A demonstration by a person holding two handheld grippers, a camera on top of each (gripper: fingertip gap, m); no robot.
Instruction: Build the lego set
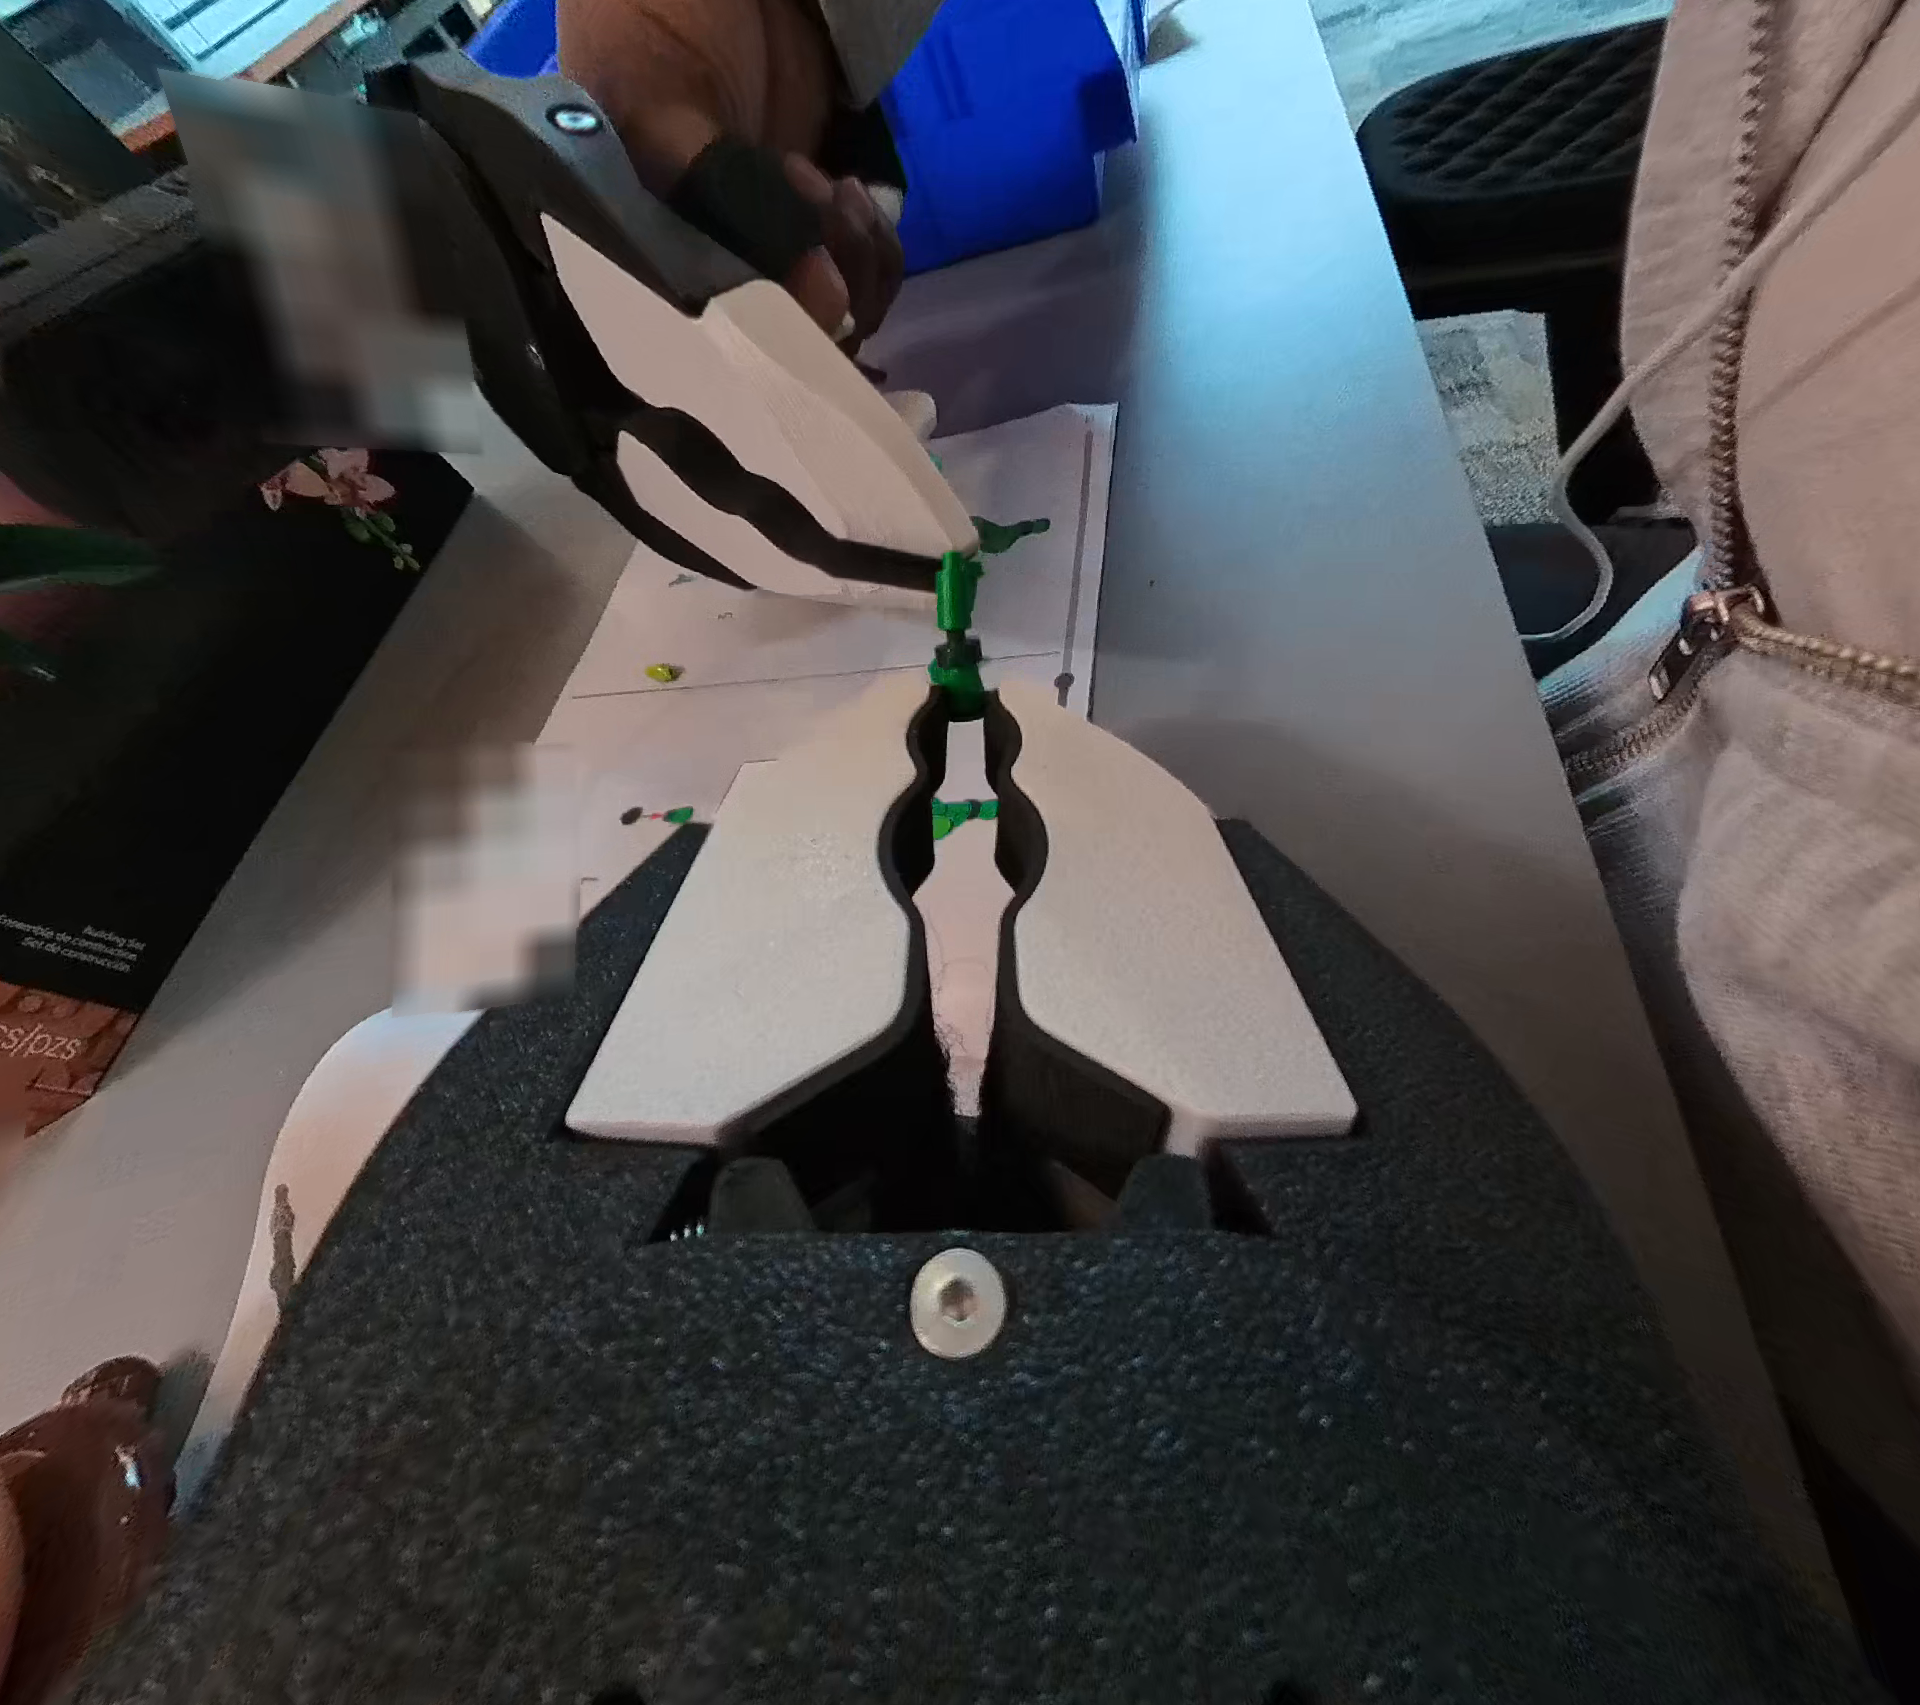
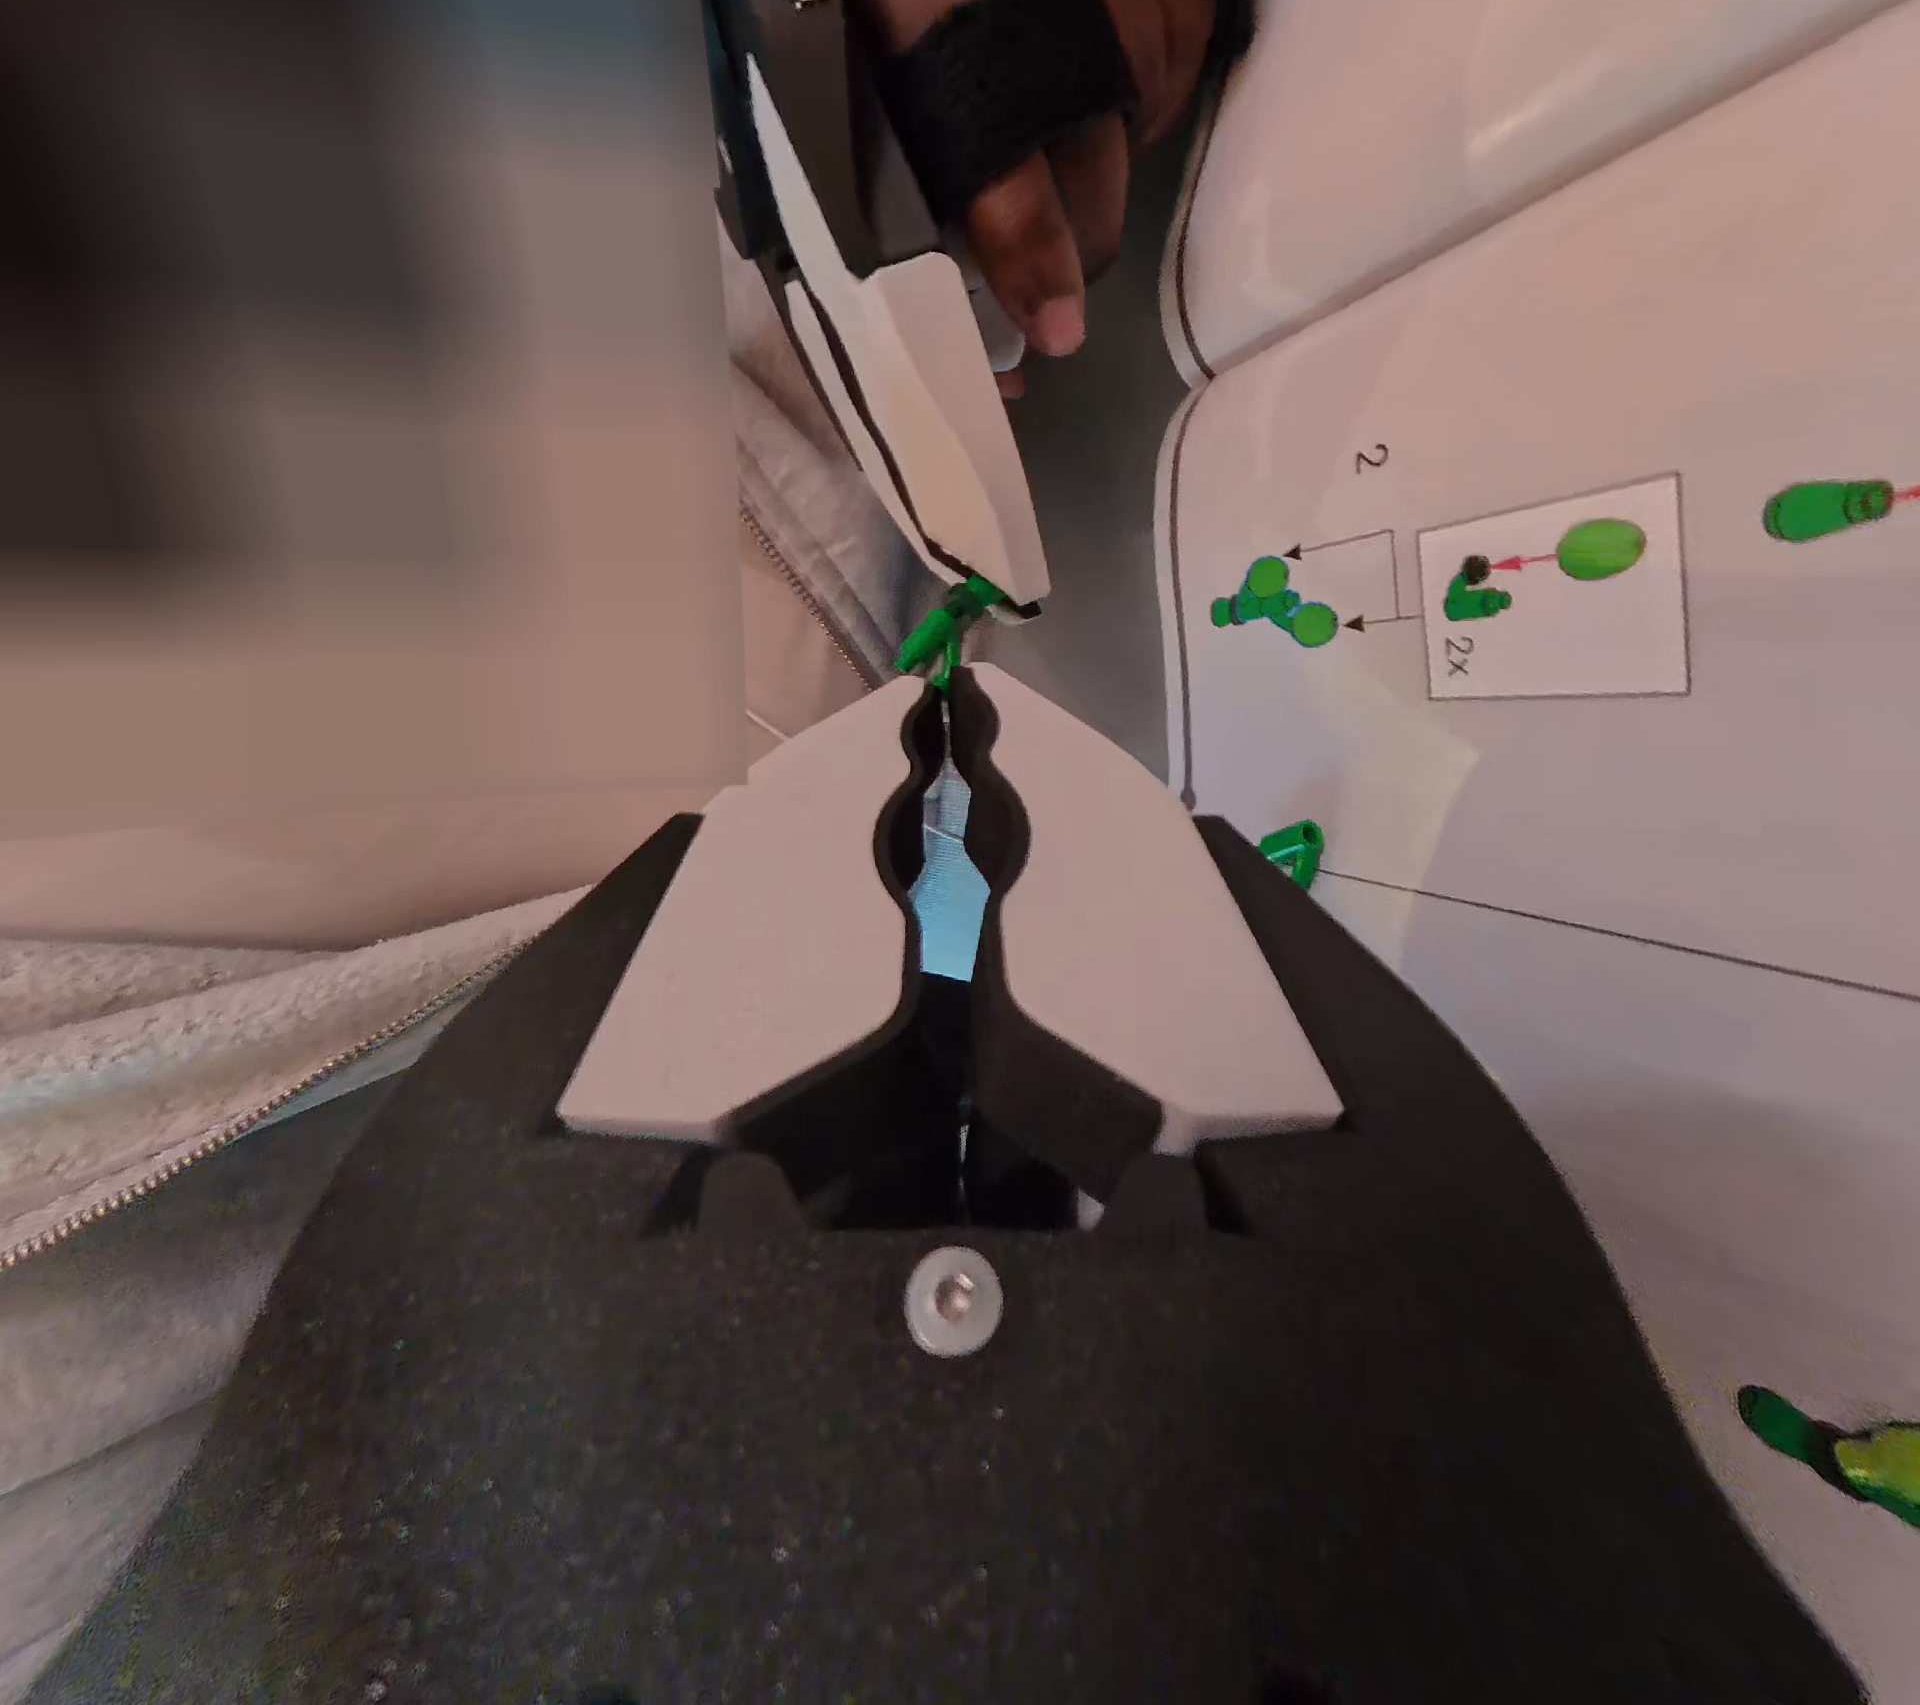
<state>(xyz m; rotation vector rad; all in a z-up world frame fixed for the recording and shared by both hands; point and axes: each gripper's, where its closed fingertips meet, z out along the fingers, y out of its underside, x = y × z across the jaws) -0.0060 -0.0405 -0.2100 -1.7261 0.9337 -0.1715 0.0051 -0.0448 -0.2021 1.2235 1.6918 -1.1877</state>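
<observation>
A small green lego stem assembly [image 1: 956, 606] with a dark joint in its middle hangs in the air between both grippers, above the open instruction booklet [image 1: 831, 647]. My left gripper [image 1: 961, 705] is shut on its near end. My right gripper [image 1: 961, 562] comes in from the upper left and is shut on its far end. In the right wrist view my right gripper [image 2: 948, 681] pinches the green assembly [image 2: 928, 642], and the left gripper [image 2: 997, 601] meets it from above. The gripped ends are hidden between the fingertips.
The booklet [image 2: 1558, 824] lies on a white table [image 1: 1299, 512]. A loose green piece [image 2: 1294, 850] and a small yellow-green piece [image 1: 662, 673] rest on it. A blue bin [image 1: 1018, 97] stands behind, a black set box [image 1: 208, 720] at the left, and a person's jacket [image 1: 1787, 512] at the right. The grippers are tip to tip, or close to it. The small yellow-green piece [image 1: 662, 673] is about 12 centimeters from both grippers' fingertips.
</observation>
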